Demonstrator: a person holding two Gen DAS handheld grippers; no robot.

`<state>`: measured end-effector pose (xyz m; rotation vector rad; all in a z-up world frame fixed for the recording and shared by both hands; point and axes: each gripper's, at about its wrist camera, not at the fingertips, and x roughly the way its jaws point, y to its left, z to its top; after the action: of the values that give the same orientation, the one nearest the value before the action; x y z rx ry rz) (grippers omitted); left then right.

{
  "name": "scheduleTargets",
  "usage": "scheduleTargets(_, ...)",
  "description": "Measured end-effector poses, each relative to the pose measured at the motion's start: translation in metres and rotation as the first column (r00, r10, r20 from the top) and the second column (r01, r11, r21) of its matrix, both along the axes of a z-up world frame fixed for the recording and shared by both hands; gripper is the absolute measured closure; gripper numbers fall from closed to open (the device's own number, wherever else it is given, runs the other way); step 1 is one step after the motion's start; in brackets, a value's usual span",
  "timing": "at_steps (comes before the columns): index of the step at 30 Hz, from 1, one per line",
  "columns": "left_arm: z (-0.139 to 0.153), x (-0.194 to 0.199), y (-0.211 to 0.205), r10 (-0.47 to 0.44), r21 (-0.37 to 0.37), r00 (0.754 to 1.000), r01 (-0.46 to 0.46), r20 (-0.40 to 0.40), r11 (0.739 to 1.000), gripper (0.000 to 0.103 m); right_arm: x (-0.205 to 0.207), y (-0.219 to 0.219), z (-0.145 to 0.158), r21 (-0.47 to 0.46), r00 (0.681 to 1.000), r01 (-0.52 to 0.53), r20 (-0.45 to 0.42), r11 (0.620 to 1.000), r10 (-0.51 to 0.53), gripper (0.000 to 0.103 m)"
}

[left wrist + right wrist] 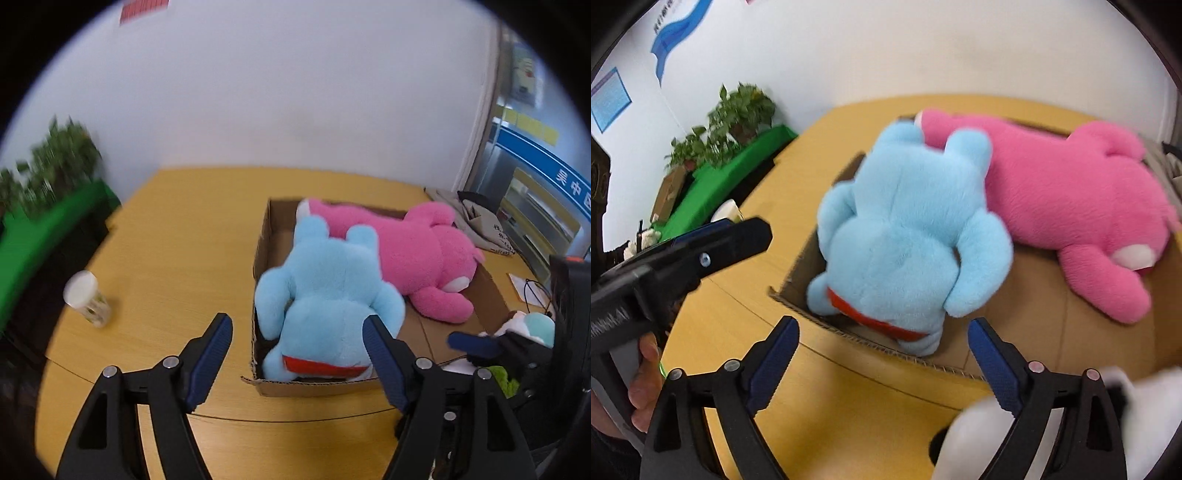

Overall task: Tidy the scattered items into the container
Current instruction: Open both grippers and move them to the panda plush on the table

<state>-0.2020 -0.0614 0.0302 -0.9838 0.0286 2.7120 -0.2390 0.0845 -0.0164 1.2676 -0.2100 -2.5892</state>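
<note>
The white toy (1015,435) sits at the lower right, touching the right gripper (882,360) — its jaws are wide apart, holding nothing. The left gripper (299,352) is open too.

Both wrist cams look fwd and down, close above table (177,236), sharing cardboard box (306,387) w/ plushies
</note>
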Motion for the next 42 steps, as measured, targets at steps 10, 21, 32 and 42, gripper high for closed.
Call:
scheduleTargets(10,0.025,0.1,0.049,-0.056,0.049,0.994,0.06,-0.09,0.997,0.026,0.116,0.058,0.055,0.116,0.974,0.142,-0.192,0.983,-0.118,0.0)
scheduleTargets(21,0.029,0.147,0.084,-0.067,0.056,0.992,0.073,-0.102,0.996,0.026,0.17,0.102,0.073,0.151,0.957,0.197,-0.244,0.969,-0.156,0.0)
scheduleTargets(32,0.024,0.155,0.099,-0.079,0.014,0.994,0.08,-0.081,0.997,0.025,0.183,0.122,0.062,0.124,0.96,0.207,-0.219,0.971,-0.177,0.0)
scheduleTargets(42,0.01,0.147,0.104,-0.101,0.036,0.994,0.102,-0.04,0.994,0.026,0.181,0.125,0.056,0.137,0.963,0.21,-0.199,0.968,-0.181,0.0)
